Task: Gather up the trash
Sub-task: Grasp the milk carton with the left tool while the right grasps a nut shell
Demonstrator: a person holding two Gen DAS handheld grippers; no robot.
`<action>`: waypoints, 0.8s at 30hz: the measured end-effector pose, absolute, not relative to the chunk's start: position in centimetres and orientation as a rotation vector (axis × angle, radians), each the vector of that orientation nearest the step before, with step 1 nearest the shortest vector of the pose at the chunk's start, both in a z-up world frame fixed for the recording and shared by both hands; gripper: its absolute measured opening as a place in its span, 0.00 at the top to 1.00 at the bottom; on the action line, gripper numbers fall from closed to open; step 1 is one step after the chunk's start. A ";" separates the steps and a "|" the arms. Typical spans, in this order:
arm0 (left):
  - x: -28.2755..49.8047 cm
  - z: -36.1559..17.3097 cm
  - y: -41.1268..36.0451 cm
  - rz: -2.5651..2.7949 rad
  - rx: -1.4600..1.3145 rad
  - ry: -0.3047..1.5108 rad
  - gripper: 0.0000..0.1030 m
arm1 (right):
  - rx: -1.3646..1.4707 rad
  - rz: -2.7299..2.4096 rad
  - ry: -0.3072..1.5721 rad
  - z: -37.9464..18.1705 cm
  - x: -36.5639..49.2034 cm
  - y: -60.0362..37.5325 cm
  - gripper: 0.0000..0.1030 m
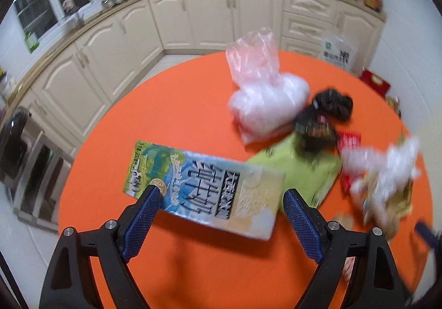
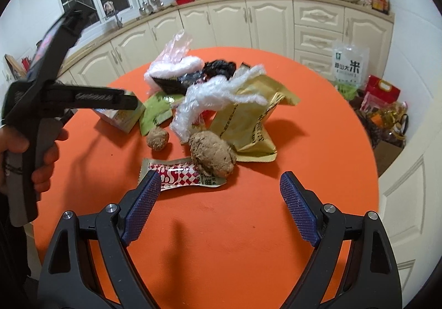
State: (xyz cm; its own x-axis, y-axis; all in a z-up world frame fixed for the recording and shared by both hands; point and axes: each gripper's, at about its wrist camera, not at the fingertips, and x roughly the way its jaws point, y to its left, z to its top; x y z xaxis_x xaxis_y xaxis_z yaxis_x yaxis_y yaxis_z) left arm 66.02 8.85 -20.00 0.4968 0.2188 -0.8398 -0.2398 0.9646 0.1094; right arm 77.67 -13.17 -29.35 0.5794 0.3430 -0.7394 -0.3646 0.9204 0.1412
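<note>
Both grippers hang over the round orange table (image 2: 317, 115) with their jaws spread wide and nothing between them. The left gripper (image 1: 221, 198) hovers just above a flat blue-and-green printed cardboard carton (image 1: 204, 184) lying toward the table's left edge. The right gripper (image 2: 221, 184) is poised near a red-and-white foil snack wrapper (image 2: 179, 175) close to the near edge.

The rest of the trash sits heaped around the middle: a crumpled clear plastic bag (image 2: 218, 96), a gold foil pouch (image 2: 248, 121), a lime-green packet (image 1: 298, 168), two brown lumpy tubers (image 2: 212, 154).

I'd guess the carton is light but fairly stiff, best pinched across its narrow width. The wrapper looks thin, slick and flat to the table, so nipping a raised end seems wiser. The near half of the table is bare, giving plenty of room to approach.
</note>
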 end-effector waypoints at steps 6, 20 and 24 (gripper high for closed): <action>63.2 -21.4 12.4 0.232 -0.137 1.071 0.21 | -0.028 0.420 0.855 -29.4 77.9 -12.7 0.16; 59.9 -19.4 13.9 0.179 -0.255 0.988 0.23 | -0.038 0.429 0.859 -29.3 77.9 -11.9 0.16; 60.5 -18.6 15.0 0.263 -0.381 0.952 0.20 | -0.036 0.428 0.853 -29.2 77.9 -11.8 0.16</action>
